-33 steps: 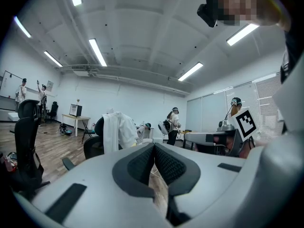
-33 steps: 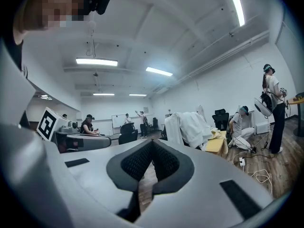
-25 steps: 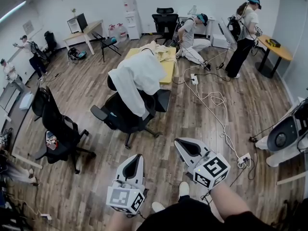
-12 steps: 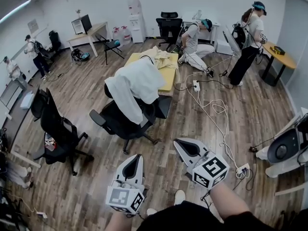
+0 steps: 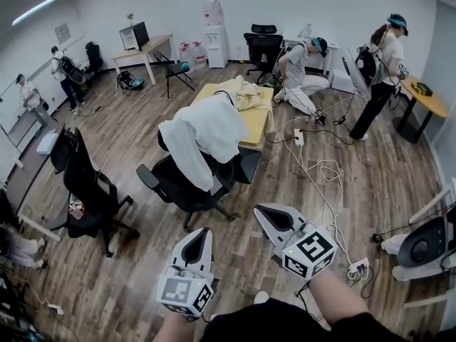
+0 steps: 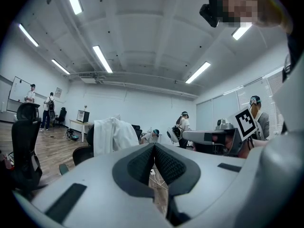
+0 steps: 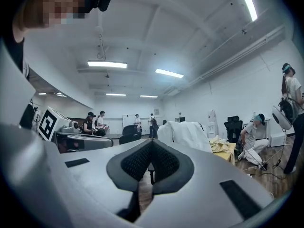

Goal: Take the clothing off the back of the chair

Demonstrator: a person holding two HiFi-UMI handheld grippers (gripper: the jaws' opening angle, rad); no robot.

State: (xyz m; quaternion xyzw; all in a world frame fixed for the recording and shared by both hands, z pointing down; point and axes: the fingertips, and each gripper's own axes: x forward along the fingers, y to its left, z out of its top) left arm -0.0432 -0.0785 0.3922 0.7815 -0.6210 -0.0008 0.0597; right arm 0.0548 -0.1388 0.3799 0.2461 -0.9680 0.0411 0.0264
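Note:
A white garment (image 5: 203, 130) hangs over the back of a black office chair (image 5: 182, 187) in the middle of the room. It shows as a white drape (image 6: 111, 134) in the left gripper view and, in the right gripper view, as a white heap (image 7: 187, 134). My left gripper (image 5: 202, 232) is held level and points at the chair from well short of it, shut and empty (image 6: 154, 146). Beside it my right gripper (image 5: 265, 212) is also level, shut with nothing between its pads (image 7: 152, 144).
A yellow table (image 5: 251, 116) with beige clothing stands just behind the chair. White cables (image 5: 320, 166) and a power strip (image 5: 358, 268) lie on the floor to the right. Another black chair (image 5: 89, 194) stands at the left. Several people are at the back.
Both grippers have advanced a little over the wooden floor towards the chair, still shut. The garment lies on the chair back as before.

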